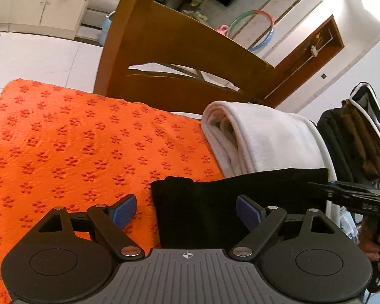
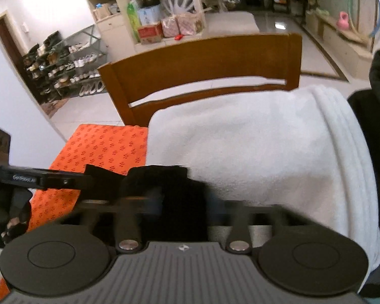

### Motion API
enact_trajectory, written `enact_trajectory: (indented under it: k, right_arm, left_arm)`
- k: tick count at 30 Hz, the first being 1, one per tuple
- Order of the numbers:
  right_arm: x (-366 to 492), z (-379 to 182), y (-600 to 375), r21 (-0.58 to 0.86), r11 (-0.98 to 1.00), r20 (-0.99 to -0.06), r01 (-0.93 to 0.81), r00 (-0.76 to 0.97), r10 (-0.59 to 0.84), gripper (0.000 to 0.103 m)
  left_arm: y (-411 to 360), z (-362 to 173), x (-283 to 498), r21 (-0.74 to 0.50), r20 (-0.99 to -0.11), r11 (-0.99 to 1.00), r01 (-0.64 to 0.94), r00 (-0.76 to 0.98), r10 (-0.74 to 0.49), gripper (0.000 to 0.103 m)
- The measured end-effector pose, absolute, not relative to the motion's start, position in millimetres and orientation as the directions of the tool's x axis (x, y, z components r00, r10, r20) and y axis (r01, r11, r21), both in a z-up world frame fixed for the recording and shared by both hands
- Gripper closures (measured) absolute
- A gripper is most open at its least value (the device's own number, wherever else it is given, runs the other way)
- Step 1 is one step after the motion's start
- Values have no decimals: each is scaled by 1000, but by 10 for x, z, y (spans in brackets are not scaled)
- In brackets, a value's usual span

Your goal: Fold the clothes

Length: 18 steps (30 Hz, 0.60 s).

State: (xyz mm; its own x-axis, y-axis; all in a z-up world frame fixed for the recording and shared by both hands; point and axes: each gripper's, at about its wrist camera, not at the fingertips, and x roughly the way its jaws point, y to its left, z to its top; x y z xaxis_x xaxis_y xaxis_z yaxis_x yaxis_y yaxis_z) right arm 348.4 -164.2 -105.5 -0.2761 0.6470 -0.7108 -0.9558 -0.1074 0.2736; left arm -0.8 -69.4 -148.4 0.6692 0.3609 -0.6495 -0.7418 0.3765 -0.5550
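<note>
Black garment (image 1: 238, 202) is lying on the orange mat (image 1: 76, 139) against the folded white towel (image 1: 266, 139); left gripper (image 1: 187, 210) fingers are gaping wide, empty. Right gripper (image 2: 179, 202) grip is unclear, risking dragging the towel.

Left wrist view: patterned mat (image 1: 76, 139) occupies the surface from 9 to 12 o'clock. Folded towel stack (image 1: 261, 136) lies on it at 1 o'clock. Dark garment (image 1: 228, 202) lies at centre, its far edge overlapping the stack's near edge. Wooden chair back (image 1: 179, 58) stands behind at 12 o'clock. Hanging clothes (image 1: 354, 136) sit at 3 o'clock, beyond the stack.
</note>
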Motion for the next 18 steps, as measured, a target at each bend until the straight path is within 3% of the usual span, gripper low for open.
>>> enact_trajectory:
  k: [10, 15, 18]
  right_arm:
    - [3203, -570, -2255, 275, -367, -595, -889, -457, 661, 83]
    - [3008, -296, -2636, 199, -463, -592, -864, -483, 645, 83]
    - [2904, -109, -2880, 153, -508, -594, -847, -490, 638, 83]
  left_arm:
    - [-994, -1402, -174, -613, -552, 422, -668, 745, 376, 12]
    - [-1297, -1182, -282, -599, -537, 459, -656, 754, 377, 12]
    - [-1531, -1058, -441, -664, -508, 398, -632, 773, 380, 12]
